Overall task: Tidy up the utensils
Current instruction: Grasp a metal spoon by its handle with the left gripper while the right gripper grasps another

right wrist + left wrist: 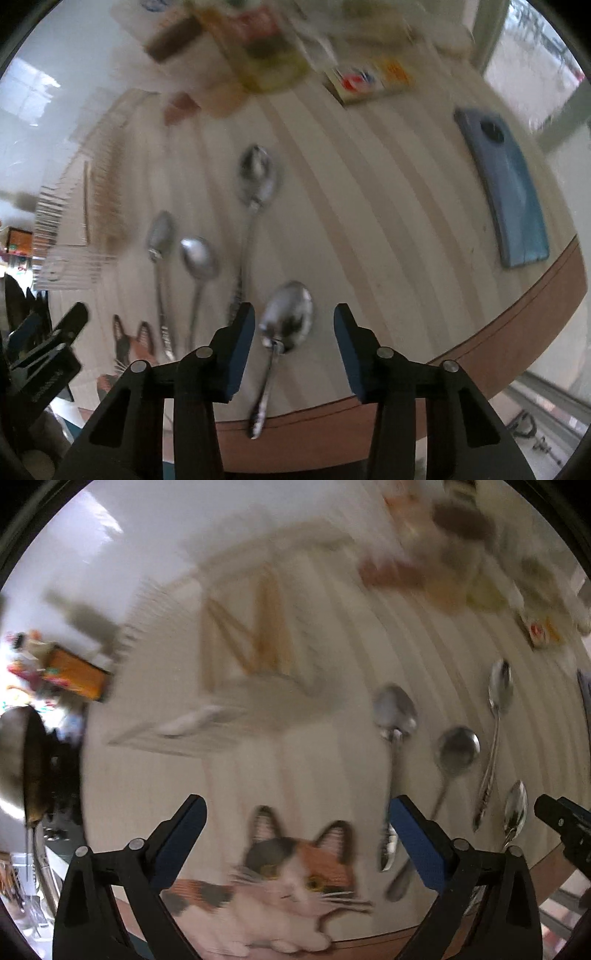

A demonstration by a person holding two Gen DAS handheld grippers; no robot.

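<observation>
On a pale striped table [369, 206], four loose spoons lay together, and the right gripper [294, 328] hung wide open and empty over the nearest spoon [286, 321], whose handle overhung the edge, so a careless nudge might tip it off.

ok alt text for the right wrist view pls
The open right gripper hovers over the nearest spoon, whose handle overhangs the table edge. Three more spoons lie beyond to the left, a blue phone to the right.
</observation>
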